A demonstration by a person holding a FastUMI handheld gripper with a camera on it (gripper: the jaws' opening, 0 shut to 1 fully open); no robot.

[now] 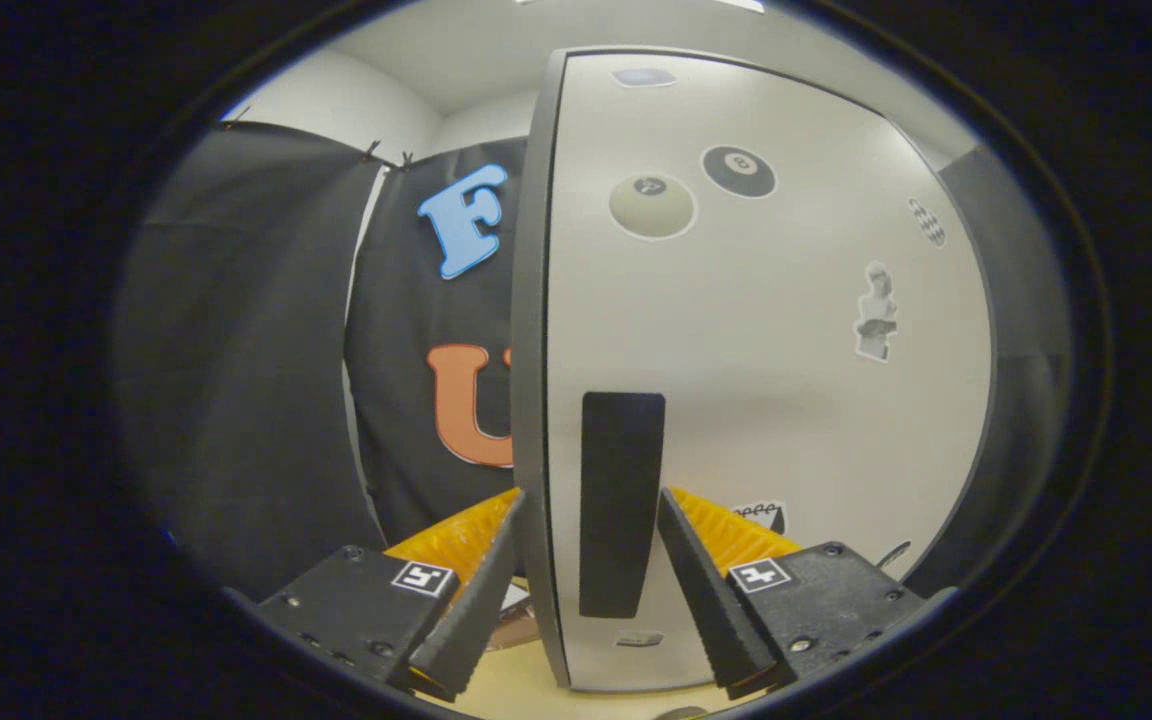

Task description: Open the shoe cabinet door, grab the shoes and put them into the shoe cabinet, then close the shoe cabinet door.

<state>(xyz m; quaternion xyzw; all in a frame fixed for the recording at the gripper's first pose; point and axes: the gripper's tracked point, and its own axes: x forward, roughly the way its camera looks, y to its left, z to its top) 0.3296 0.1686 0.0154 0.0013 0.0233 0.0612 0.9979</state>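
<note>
Between the spread fingers of the gripper [586,510] stood the cabinet door [766,380] edge-on, its upright dark handle [620,500] w/ long axis vertical; fingers apart, gripping nothing yet.

Support surface: pale floor [526,690] beneath the shoe cabinet.
The shoe cabinet door [766,380] stands upright with its lower edge just above the floor. A small strip of the floor is visible between and just below the fingers of the gripper [586,520].
</note>
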